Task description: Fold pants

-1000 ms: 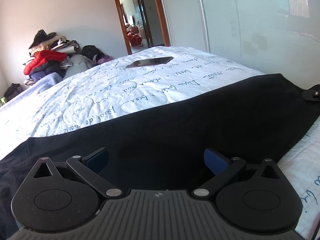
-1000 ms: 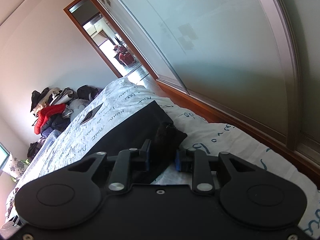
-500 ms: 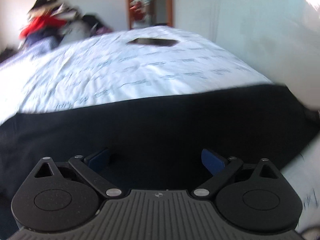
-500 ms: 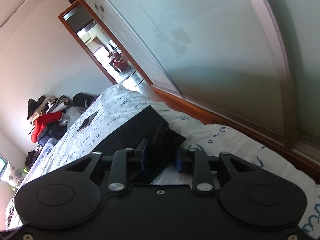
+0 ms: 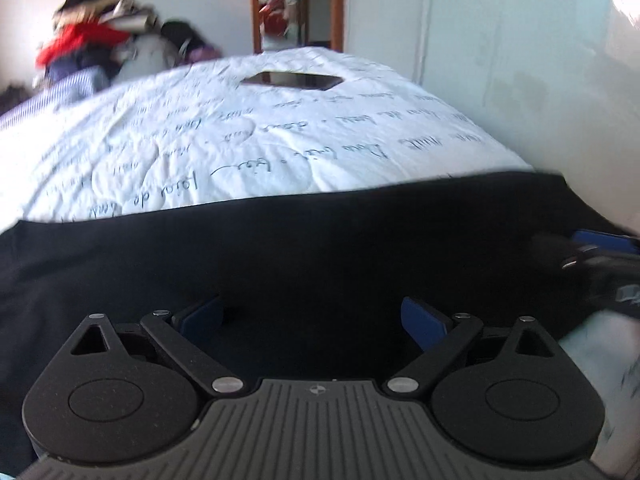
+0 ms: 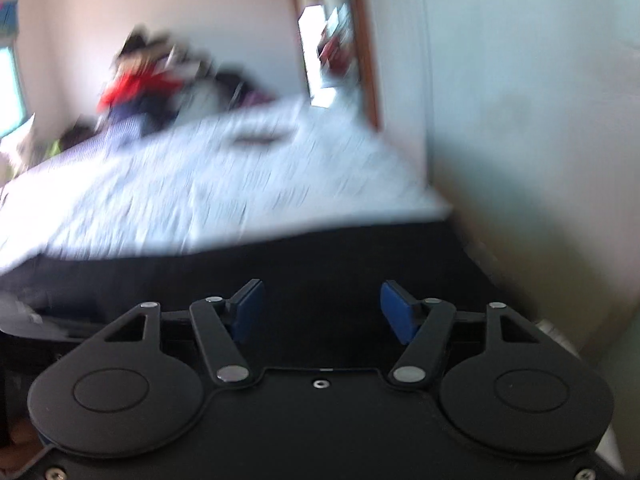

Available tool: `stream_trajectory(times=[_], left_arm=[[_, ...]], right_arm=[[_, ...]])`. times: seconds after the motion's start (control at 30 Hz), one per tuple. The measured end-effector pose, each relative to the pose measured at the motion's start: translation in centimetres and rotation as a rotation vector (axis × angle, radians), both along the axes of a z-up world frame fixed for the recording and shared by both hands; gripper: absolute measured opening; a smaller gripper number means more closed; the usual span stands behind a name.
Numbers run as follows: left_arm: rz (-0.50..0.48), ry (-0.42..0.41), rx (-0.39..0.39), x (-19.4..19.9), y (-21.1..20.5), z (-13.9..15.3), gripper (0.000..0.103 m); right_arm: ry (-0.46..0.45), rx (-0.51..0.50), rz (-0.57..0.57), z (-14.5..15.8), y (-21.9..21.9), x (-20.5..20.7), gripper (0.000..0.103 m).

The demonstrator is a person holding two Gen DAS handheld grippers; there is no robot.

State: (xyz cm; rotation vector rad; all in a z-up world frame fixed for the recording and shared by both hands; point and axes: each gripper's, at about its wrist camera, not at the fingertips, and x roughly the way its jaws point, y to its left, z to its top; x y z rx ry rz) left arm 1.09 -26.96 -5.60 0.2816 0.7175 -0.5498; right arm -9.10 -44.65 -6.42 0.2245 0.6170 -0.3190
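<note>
We see the black pants (image 5: 280, 248) lying flat on the bed (image 5: 240, 148), spread as a wide dark band across the near part of the white cover with handwriting print. Their far edge runs from left to right, and behind it the cover is bare up to a dark phone (image 5: 294, 79) that lies flat near the far end of the bed.

Our left gripper (image 5: 314, 318) is directly over the pants. Its two blue fingers (image 5: 420, 318) are spread wide apart and nothing is between them; only the black cloth shows below. If the fingertips touch the cloth or hang just above it, we cannot tell.

Our right gripper (image 6: 322, 310) is also released, with its blue pads (image 6: 394, 312) well apart and empty. It is over the pants (image 6: 320, 252) near their right end, close to the pale wardrobe door (image 6: 540, 120) beside the bed. This view is strongly blurred, so the exact edge of the cloth here is perhaps a little different from what we read. In the left wrist view, the right gripper (image 5: 600, 252) appears at the right border, at the end of the pants.

Behind the bed, a pile of clothes (image 5: 92, 40) with something red stands against the wall, next to an open doorway (image 5: 296, 4).
</note>
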Motion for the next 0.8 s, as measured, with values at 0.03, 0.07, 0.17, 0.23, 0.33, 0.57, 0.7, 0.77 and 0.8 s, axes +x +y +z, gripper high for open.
stream_trajectory(times=[0.03,0.07,0.17,0.23,0.33,0.57,0.7,0.77,0.8], left_arm=[[-0.013,-0.009,0.001,-0.4,0.2,0.1,0.094],[-0.029,-0.007,-0.008,-0.6,0.5,0.4,0.092],[-0.010,-0.023,-0.064,0.1,0.8,1.5,0.093],[0.071,-0.030,-0.066,1.5,0.2,1.7,0.094],[0.104,0.083,-0.028,3.9,-0.9,0.9,0.097],[0.059,0.014,-0.014,2.9,-0.5,1.4,0.098],[0.032,0.011,0.000,2.5,-1.0,0.7,0.099],[0.022,-0.027,0.018,2.0,-1.8,-0.2,0.101],[0.026,-0.061,0.017,1.4,-1.8,-0.3,0.101]], right_arm=[[0.032,-0.061,0.027,-0.3,0.8,-0.3,0.065],[0.046,-0.100,0.034,-0.2,1.3,-0.8,0.065],[-0.013,-0.073,-0.006,1.4,1.1,-1.8,0.065],[-0.043,-0.061,-0.015,2.1,0.4,-1.2,0.065],[-0.008,-0.080,0.012,1.9,-0.5,1.8,0.065],[-0.040,-0.086,-0.090,2.4,-2.4,1.4,0.065],[-0.161,0.030,-0.358,2.0,-4.4,-6.2,0.071],[-0.227,0.202,-0.450,0.6,-5.8,-9.7,0.072],[-0.262,0.293,-0.474,-0.2,-6.3,-11.1,0.072]])
